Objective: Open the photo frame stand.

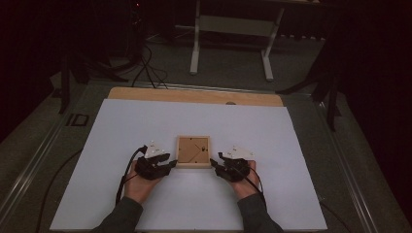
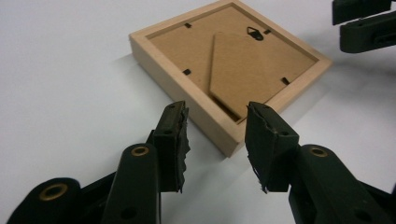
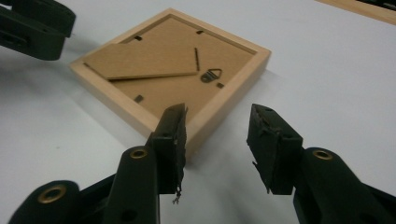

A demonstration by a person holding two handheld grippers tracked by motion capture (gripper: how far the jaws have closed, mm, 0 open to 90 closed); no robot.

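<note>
High view: a small wooden picture frame [image 1: 193, 151] lay face down near the middle of a white board [image 1: 145, 126] that covered most of the table, its brown backing panel turned upward, with the left gripper [image 1: 167, 166] just beside its near left corner and the right gripper [image 1: 216, 166] just beside its near right corner. Each gripper sat in a hand whose forearm and grey sleeve were cut off by the bottom edge; the jaw tips were too small and dark here to judge their gap or whether they touched the wood. Left gripper view: the left gripper [image 2: 215, 122] stood with its two black jaws spread, the near corner of the frame [image 2: 224, 65] lying between and just beyond them, nothing gripped; torn pad material hung from both jaws, and part of the other gripper [image 2: 364, 23] was cropped at the upper right. Right gripper view: the right gripper [image 3: 215, 123] was likewise spread and empty; its left jaw overlapped a corner of the frame [image 3: 173, 65], hiding whether it touched. A folded cardboard stand [image 3: 144, 60] and a small metal hanger [image 3: 211, 76] showed on the backing. Beyond the table the room was dark and a pale stand [image 1: 231, 29] was only partly visible.
</note>
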